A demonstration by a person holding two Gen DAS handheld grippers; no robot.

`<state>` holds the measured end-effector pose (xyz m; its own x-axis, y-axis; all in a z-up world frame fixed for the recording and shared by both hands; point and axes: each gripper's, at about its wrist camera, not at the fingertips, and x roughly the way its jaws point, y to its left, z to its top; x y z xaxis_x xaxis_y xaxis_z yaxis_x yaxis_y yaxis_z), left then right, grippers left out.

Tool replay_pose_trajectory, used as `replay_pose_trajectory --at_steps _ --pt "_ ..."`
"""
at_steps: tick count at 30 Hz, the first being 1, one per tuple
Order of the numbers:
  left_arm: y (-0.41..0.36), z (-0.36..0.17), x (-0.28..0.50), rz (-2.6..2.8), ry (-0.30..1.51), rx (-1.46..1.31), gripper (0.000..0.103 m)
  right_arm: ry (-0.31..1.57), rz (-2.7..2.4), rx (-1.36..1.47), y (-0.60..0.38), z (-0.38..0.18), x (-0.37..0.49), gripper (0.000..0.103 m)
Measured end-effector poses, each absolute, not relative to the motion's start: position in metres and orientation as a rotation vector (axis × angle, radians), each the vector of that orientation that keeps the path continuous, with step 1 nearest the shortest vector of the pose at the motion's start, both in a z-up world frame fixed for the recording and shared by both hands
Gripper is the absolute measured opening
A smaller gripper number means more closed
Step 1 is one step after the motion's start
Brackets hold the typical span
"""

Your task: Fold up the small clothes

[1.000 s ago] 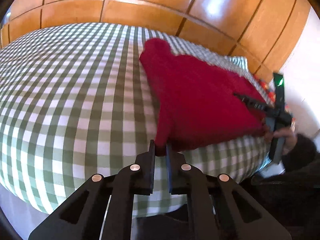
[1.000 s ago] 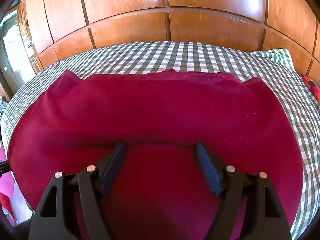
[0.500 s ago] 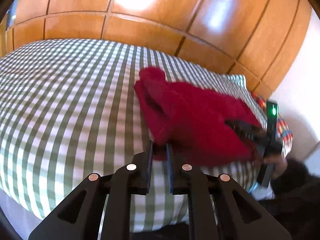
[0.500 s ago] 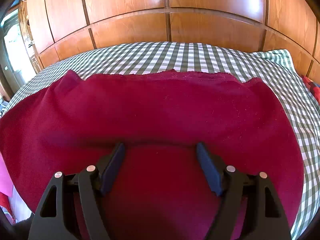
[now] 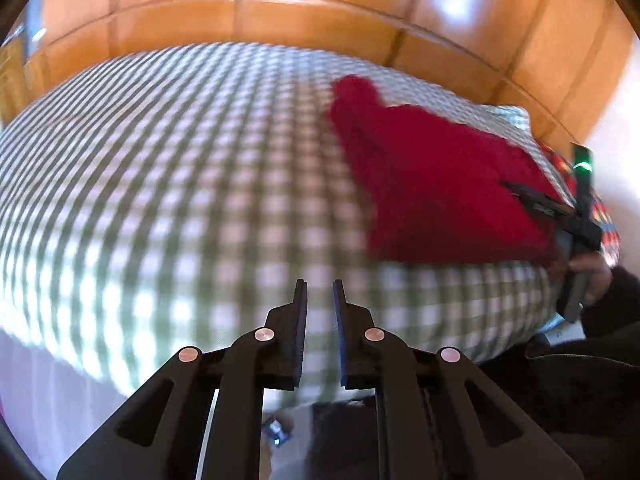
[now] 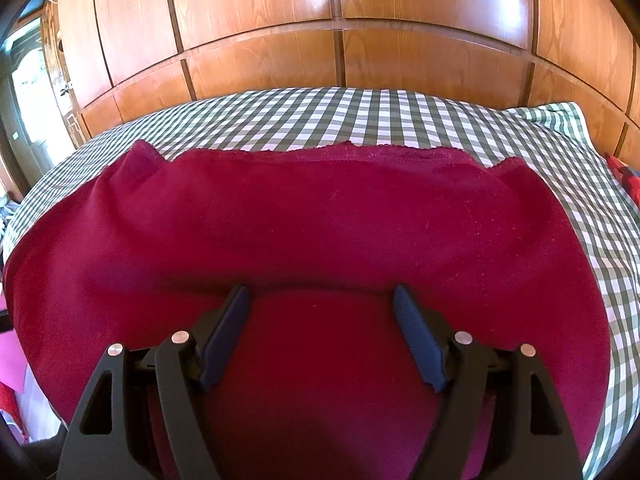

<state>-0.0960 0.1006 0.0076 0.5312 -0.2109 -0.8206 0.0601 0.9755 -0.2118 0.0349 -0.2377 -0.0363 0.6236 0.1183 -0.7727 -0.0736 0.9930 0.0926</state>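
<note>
A dark red garment (image 6: 320, 220) lies spread on the green-and-white checked bed (image 6: 360, 112). My right gripper (image 6: 322, 294) stands open with both fingertips resting on the cloth near its front part, a shallow crease running between them. In the left wrist view the garment (image 5: 432, 192) lies to the right, with the right gripper (image 5: 536, 204) on its far side. My left gripper (image 5: 320, 284) hovers over the bare checked sheet (image 5: 160, 180) short of the garment's near corner. Its jaws stand almost together and hold nothing. This view is blurred.
A wooden panelled wall (image 6: 340, 40) runs behind the bed. A checked pillow (image 6: 560, 120) and a red patterned cloth (image 6: 624, 176) lie at the far right. Pink fabric (image 6: 12, 356) hangs off the left edge. A hand (image 5: 592, 268) and dark sleeve hold the right gripper.
The left gripper had the garment's near corner pinched; now the cloth is out of its jaws and the gripper has drawn back over the bare sheet. The right gripper has stayed put.
</note>
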Motion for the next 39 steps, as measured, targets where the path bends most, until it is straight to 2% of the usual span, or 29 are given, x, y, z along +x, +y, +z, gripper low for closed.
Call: replay_pose_trajectory --at_steps 3,6,10,13,14,18,21,24,26,27,33,35,39 --pt "0.106 0.029 -0.092 -0.200 0.887 -0.289 0.010 0.894 0.109 0.051 -0.238 -0.036 0.036 0.075" --pt "0.078 0.051 -0.069 -0.327 0.787 -0.343 0.010 0.895 0.109 0.050 -0.238 -0.036 0.036 0.075" --pt "0.026 0.032 -0.038 -0.335 0.850 -0.188 0.011 0.895 0.110 0.050 -0.238 -0.036 0.036 0.075" --pt "0.030 -0.015 -0.023 -0.234 0.995 -0.169 0.010 0.893 0.116 0.051 -0.238 -0.036 0.035 0.075" --pt "0.034 -0.018 -0.025 -0.243 0.983 -0.201 0.010 0.891 0.117 0.050 -0.238 -0.037 0.035 0.075" --pt "0.045 -0.014 -0.034 -0.217 0.955 -0.259 0.010 0.915 0.124 0.055 -0.239 -0.034 0.037 0.075" --pt "0.030 0.002 -0.031 -0.200 0.921 -0.188 0.010 0.952 0.175 0.147 -0.255 -0.018 0.039 0.075" --pt "0.010 0.015 -0.021 -0.180 0.888 -0.105 0.011 0.896 0.167 0.267 -0.294 0.010 0.026 0.075" --pt "0.002 0.019 -0.018 -0.189 0.874 -0.097 0.035 0.870 0.161 0.360 -0.327 0.022 0.017 0.075" --pt "-0.001 0.019 -0.014 -0.189 0.864 -0.091 0.040 0.859 0.145 0.418 -0.351 0.027 0.010 0.075" --pt "-0.025 0.015 0.009 -0.218 0.867 -0.045 0.041 0.958 0.100 0.675 -0.434 -0.011 -0.018 0.076" --pt "-0.032 0.012 0.013 -0.211 0.875 -0.017 0.041 0.998 0.148 0.752 -0.438 -0.029 -0.022 0.072" --pt "-0.038 0.005 0.019 -0.170 0.899 0.031 0.041 1.023 0.250 0.782 -0.420 -0.047 -0.019 0.072"
